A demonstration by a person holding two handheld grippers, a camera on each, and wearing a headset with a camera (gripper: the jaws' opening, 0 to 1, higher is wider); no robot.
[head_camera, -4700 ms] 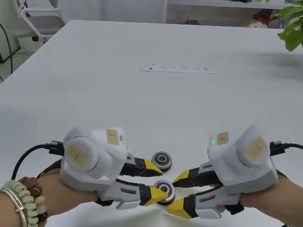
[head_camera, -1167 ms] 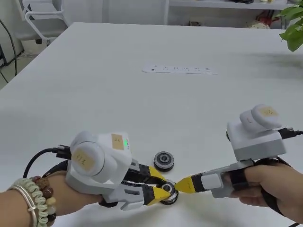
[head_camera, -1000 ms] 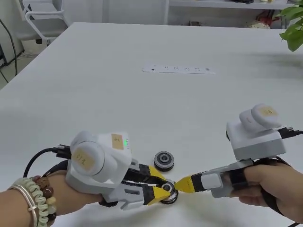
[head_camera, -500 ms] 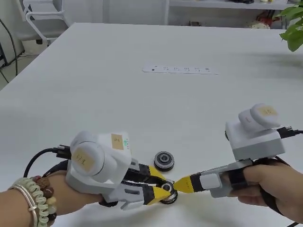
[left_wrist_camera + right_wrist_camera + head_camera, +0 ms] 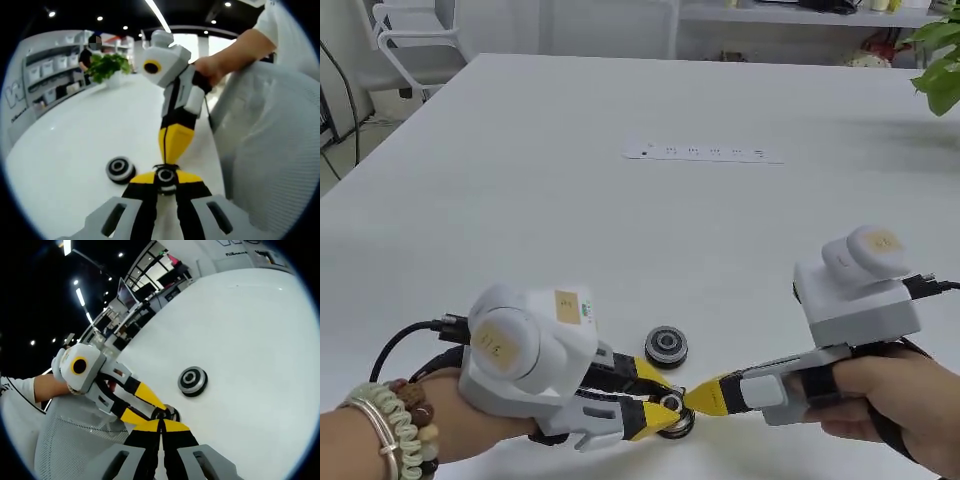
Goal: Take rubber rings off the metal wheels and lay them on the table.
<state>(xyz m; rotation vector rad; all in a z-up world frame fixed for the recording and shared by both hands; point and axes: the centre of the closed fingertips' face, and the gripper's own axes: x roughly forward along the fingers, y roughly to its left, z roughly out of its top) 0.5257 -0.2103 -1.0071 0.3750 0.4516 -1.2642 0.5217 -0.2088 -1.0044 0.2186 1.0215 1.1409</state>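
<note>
A small metal wheel (image 5: pixel 671 407) with a black rubber ring sits between the yellow tips of my left gripper (image 5: pixel 657 398), which is shut on it just above the table. The same wheel (image 5: pixel 165 176) lies between the left gripper's (image 5: pixel 165 177) own jaws. My right gripper (image 5: pixel 696 398), rolled on its side, comes in from the right. Its jaws are pressed together at the wheel's rim, on a thin black strip of the rubber ring (image 5: pixel 163 165). In the right gripper view, the right gripper (image 5: pixel 161 425) meets the wheel (image 5: pixel 168 413). A second wheel (image 5: pixel 666 343) with its ring on lies flat just beyond.
A white power strip (image 5: pixel 703 153) lies mid-table, far from the work. A green plant (image 5: pixel 940 70) stands at the far right edge, and a chair (image 5: pixel 400 40) beyond the far left corner. The left gripper's cable (image 5: pixel 405 335) trails off to the left.
Since 4.7 s ago my right gripper has rolled onto its side and shut at the held wheel's rim. Over the last second both grippers hold still; the head camera tilted slightly.
</note>
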